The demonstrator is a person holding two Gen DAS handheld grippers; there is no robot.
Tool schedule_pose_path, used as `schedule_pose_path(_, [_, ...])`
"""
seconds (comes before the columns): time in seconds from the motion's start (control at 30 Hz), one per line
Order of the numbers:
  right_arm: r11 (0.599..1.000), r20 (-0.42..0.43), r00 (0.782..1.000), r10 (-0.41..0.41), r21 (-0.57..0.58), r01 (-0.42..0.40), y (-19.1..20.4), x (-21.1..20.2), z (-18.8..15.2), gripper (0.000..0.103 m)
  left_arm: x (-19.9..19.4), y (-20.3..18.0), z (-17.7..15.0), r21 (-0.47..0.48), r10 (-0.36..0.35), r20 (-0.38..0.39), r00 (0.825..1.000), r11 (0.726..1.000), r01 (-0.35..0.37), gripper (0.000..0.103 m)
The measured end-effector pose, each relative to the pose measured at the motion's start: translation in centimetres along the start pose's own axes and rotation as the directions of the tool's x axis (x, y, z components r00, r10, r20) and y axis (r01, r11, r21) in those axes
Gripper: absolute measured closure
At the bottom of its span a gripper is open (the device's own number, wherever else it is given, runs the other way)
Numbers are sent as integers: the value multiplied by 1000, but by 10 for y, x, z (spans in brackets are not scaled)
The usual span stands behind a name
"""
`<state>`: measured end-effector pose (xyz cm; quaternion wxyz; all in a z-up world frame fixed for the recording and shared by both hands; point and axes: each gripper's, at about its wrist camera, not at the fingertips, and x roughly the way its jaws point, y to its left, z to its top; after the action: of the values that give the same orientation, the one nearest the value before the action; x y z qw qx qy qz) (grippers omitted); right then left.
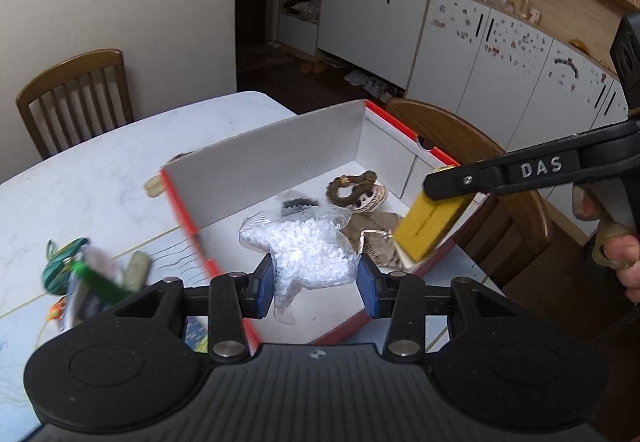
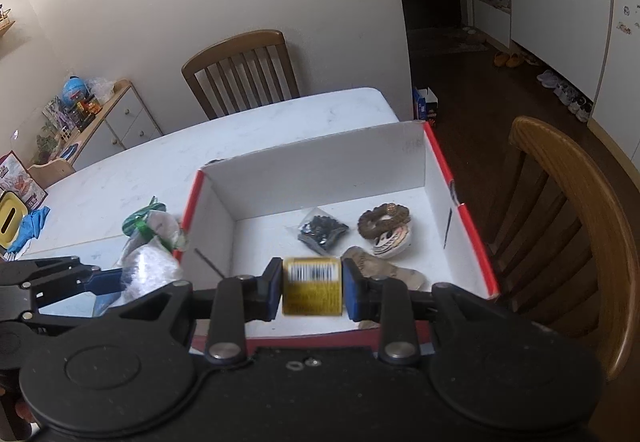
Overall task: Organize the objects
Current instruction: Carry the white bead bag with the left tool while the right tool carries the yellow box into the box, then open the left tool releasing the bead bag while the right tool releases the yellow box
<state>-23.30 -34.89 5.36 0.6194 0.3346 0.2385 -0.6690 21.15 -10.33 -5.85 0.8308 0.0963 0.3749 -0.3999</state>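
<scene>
Gripping a clear plastic bag of small white beads [image 1: 310, 256], the left gripper [image 1: 316, 282] has its blue pads pressed on both sides of the bag, which bulges and crinkles between them. Bag hangs over the near-left part of the box [image 1: 280, 146]; from the right wrist view it shows at the box's left outer wall, so whether it is inside the rim I cannot tell.

Right gripper [image 2: 313, 288] clamped on a small yellow box [image 2: 313, 286], barcode label on its upper face, printing below too blurred to read. It sits above the near edge of the box, at its right side in the left wrist view.

Box: white cardboard inside, red outer edges, open top, standing on a pale marble-pattern table [image 1: 100, 170].

Inside on the floor: small clear bag of dark pieces [image 2: 323, 233], a brown knobbly ring [image 2: 384, 220] lying partly over a cream striped item [image 2: 392, 244], and a tan piece [image 2: 384, 268] with a scalloped edge, partly hidden behind the right fingers.

Left of the box on the table: a green cord bundle [image 1: 60, 268], a blurred green-tagged packet [image 1: 94, 282], and a small cream block [image 1: 154, 188] touching the box's far-left corner.

Wooden chairs stand at the far side [image 2: 240, 70] and right side [image 2: 572, 226] of the table.
</scene>
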Motion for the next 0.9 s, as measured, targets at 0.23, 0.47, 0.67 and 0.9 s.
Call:
schedule_pose_path(0.23, [1000, -35, 999, -3, 0, 3, -24, 26, 10, 74, 46, -3, 16, -13, 19, -84, 996, 1000, -20, 61])
schedule_pose_path(0.47, [1000, 0, 1000, 14, 22, -14, -35, 42, 41, 74, 88, 2, 21, -18, 54, -183, 982, 998, -58, 61])
schedule_pose_path(0.67, [1000, -23, 1000, 7, -14, -7, -31, 71, 57, 74, 113, 4, 25, -8, 79, -246, 966, 996, -84, 61])
schedule_pose_path(0.9, [1000, -83, 997, 1, -8, -2, -39, 104, 59, 74, 142, 7, 33, -8, 99, -337, 936, 994, -108, 61])
